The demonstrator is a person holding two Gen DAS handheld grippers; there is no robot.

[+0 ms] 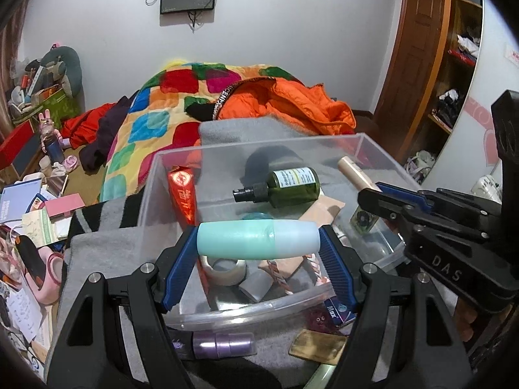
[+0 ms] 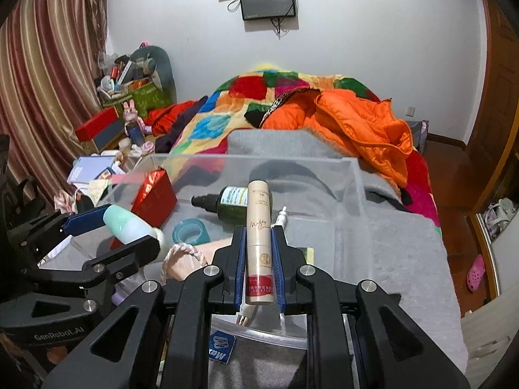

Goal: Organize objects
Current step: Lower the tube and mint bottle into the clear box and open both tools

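A mint-green bottle (image 1: 258, 238) is clamped crosswise in the left tool (image 1: 258, 243), its long axis running from one blue pad to the other, and is held over the near part of the clear plastic bin (image 1: 373, 144). A beige cosmetic tube (image 2: 258, 240) is gripped by the narrowly closed right tool (image 2: 258, 253), its long axis pointing forward along the fingers, over the bin's right near part. The bin, resting on a grey blanket (image 2: 389, 253) on the bed, lies directly below both tools. A green spray bottle (image 1: 285, 186) and a red carton (image 1: 183, 194) already lie inside. A drop from either tool is judged equally near.
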